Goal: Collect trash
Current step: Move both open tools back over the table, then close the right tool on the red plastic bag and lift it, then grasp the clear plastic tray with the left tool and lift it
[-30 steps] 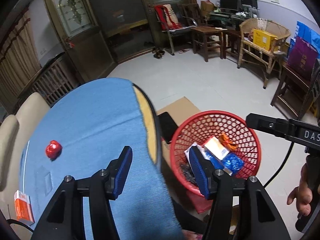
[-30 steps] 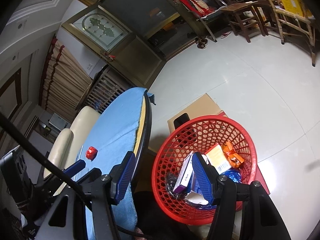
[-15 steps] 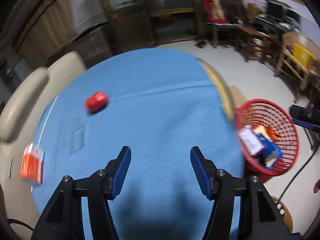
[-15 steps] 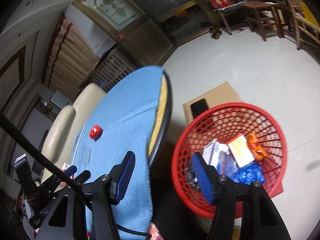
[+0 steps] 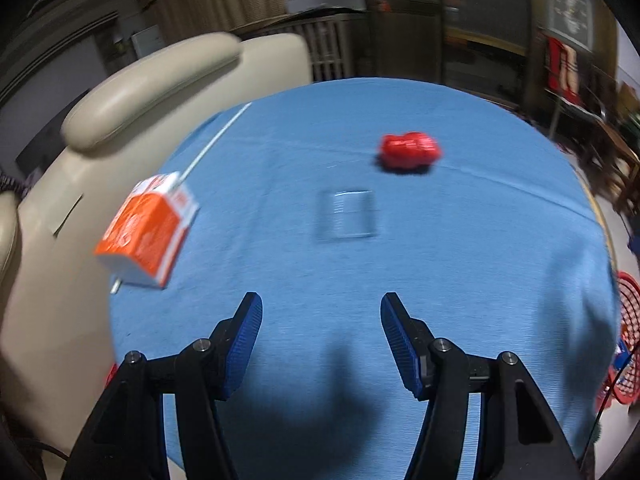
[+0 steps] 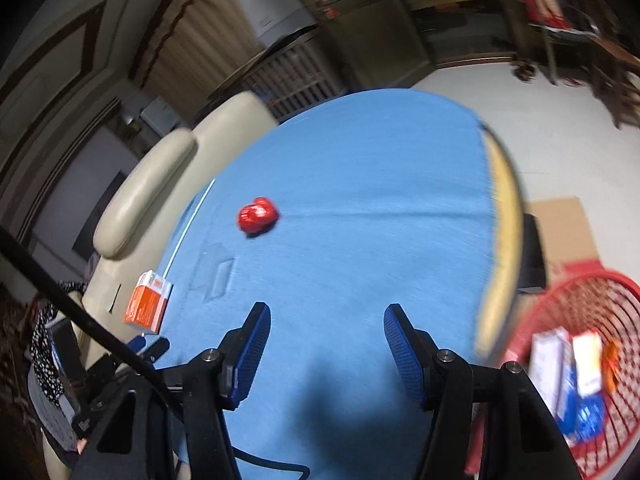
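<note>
Jaws of both grippers wide apart, empty, over blue tablecloth (image 5: 460, 248); red wrapper (image 5: 410, 151), orange carton (image 5: 148, 230) ahead.

the blue cloth (image 5: 460, 280) lay bare ahead of both grippers, giving open passage. only three things stood on it: a red wrapper (image 5: 410, 151) far ahead, a flat clear piece (image 5: 352, 216) nearer, and an orange box (image 5: 148, 230) at the left edge beside the cream chair (image 5: 132, 92). the red basket (image 6: 580, 288) stood right, below the table.

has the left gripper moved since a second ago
Yes. The left gripper has swung away from the red basket, now at the view's right edge, to over the blue tablecloth, facing the orange carton and red wrapper.
</note>
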The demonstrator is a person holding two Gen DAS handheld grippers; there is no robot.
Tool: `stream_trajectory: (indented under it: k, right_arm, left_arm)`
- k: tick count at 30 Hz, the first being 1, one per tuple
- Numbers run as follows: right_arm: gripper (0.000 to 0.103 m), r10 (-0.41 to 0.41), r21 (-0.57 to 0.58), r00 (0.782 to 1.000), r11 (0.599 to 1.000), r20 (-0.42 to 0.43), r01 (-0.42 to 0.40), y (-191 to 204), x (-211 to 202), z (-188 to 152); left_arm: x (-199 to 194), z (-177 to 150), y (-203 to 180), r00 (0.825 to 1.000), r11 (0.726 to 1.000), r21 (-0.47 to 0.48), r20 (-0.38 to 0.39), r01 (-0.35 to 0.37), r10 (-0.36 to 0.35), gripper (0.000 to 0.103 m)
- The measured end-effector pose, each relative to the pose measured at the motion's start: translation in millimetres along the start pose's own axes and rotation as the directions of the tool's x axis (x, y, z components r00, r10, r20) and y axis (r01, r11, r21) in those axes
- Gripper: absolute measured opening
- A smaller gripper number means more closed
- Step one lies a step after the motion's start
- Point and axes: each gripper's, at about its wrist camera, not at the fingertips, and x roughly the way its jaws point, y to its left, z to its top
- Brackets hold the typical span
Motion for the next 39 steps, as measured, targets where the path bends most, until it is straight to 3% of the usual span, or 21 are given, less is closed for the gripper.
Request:
stream_trajectory:
  k: [6,13,18,23,26,27,29,32,34,36,39]
  right_arm:
    - [0.064,0.038,-0.017,0.997,0.999,-0.068,-0.04,45,77,41]
    - [0.064,0.076,0.105,0.989,0.993,-0.13,-0.063,76,177,92]
    - [0.071,0.024,0.163,0.985,0.987,-0.169,0.004,84,231,117]
    - [0.072,-0.059,0.114,0.968,0.989,-0.245,0.089,99,271,119]
    - [0.068,-0.088,0.052,0.969,0.993,-0.232,0.103,108,280,114]
    - [0.057,-0.094,0.014,0.972,0.995,-0.213,0.099,113,280,112]
    - [0.052,-0.093,-0.032,0.979,0.996,-0.183,0.088,119,275,110]
    - [0.051,-0.107,-0.068,0.986,0.993,-0.128,0.099,119,258,106]
    - [0.051,-0.106,-0.078,0.99,0.992,-0.089,0.099,113,242,103]
    - [0.051,-0.085,-0.064,0.993,0.995,-0.077,0.08,105,227,101]
    - [0.051,-0.054,-0.041,0.996,0.998,-0.066,0.052,86,200,89]
  left_arm:
    - [23,-11,35,0.999,0.998,-0.055,-0.036,-0.002,0.0,0.062]
    - [27,-19,63,0.999,0.995,-0.095,-0.05,0.014,-0.018,0.063]
    - [29,-14,76,0.998,0.993,-0.12,-0.05,0.022,-0.028,0.063]
    - [33,0,79,0.997,0.989,-0.139,-0.048,0.054,-0.061,0.063]
    - [36,11,75,0.993,0.983,-0.152,-0.047,0.1,-0.108,0.063]
    - [36,16,73,0.991,0.981,-0.156,-0.041,0.12,-0.127,0.063]
    - [37,25,68,0.987,0.976,-0.156,-0.033,0.15,-0.157,0.065]
    - [39,41,57,0.979,0.966,-0.16,-0.001,0.203,-0.205,0.077]
    - [46,52,44,0.975,0.964,-0.15,0.002,0.221,-0.223,0.077]
    - [58,63,31,0.96,0.951,-0.14,-0.011,0.277,-0.281,0.08]
    - [81,73,14,0.955,0.951,-0.136,-0.067,0.278,-0.289,0.08]
